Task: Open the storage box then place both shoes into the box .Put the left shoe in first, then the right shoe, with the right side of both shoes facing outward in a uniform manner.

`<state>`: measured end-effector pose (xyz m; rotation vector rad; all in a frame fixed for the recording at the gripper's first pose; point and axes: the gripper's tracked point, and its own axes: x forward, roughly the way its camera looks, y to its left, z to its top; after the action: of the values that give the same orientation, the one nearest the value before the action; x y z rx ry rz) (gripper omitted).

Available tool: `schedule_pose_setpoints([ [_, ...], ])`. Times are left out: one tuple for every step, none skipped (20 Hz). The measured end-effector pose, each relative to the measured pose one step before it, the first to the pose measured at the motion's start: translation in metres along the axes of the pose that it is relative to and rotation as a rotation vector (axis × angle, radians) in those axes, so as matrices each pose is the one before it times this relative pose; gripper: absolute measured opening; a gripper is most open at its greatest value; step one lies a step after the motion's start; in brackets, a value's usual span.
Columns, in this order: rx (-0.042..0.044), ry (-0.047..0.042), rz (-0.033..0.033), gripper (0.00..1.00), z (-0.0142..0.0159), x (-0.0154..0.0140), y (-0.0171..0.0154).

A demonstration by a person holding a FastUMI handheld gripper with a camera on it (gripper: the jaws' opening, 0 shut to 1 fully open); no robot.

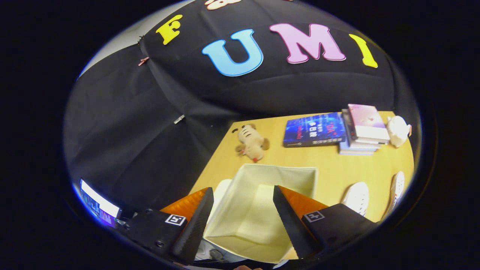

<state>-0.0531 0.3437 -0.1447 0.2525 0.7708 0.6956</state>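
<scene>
The gripper point(243, 210) hangs wide open and empty above the storage box point(258, 210), whose open cream cavity lies between and just ahead of the fingers. Beyond the box on the table point(330, 165), off to the right, lie the two white shoes point(371, 195) side by side. They look light and soft-sided, likely to deform under a pinch, so the firmer heel collar or upper rim seems the safest hold.
</scene>
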Motion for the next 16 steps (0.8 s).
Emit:
schedule_pose_setpoints([
  [-0.01108,-0.01649,-0.03606,0.97,0.00180,-0.00679,-0.01630],
  [-0.01301,-0.01220,-0.03374,0.97,0.00069,-0.00548,-0.01573],
  [-0.01432,-0.01021,-0.03198,0.97,-0.00023,-0.00952,-0.01630],
  [-0.01326,-0.00767,-0.02776,0.97,-0.00158,-0.00779,-0.01638],
  [-0.00807,-0.00506,-0.02383,0.97,-0.00145,-0.00447,-0.01338],
  [-0.00807,0.00118,-0.01710,0.97,-0.00308,-0.00255,-0.01393],
  [-0.00491,0.00811,-0.01797,0.97,-0.00509,-0.00271,-0.01330],
  [-0.00280,0.00863,-0.01389,0.98,-0.00400,-0.00120,-0.01191],
  [-0.00572,0.00953,-0.01701,0.97,-0.00448,0.00003,-0.01309],
  [-0.00940,0.00935,-0.01890,0.98,-0.00466,-0.00007,-0.01327],
  [-0.01449,0.00941,-0.02350,0.99,-0.00559,0.00139,-0.01587],
  [-0.01219,0.00681,-0.01967,0.99,-0.00452,0.00091,-0.01207],
  [-0.01590,0.01220,-0.01988,0.99,-0.00730,0.00223,-0.01277],
  [-0.01340,0.01551,-0.01862,0.99,-0.00832,0.00142,-0.01160],
  [-0.00817,0.01874,-0.01376,0.99,-0.00958,0.00328,-0.00919],
  [-0.00461,0.02205,-0.01001,0.99,-0.00997,0.00253,-0.00845],
])
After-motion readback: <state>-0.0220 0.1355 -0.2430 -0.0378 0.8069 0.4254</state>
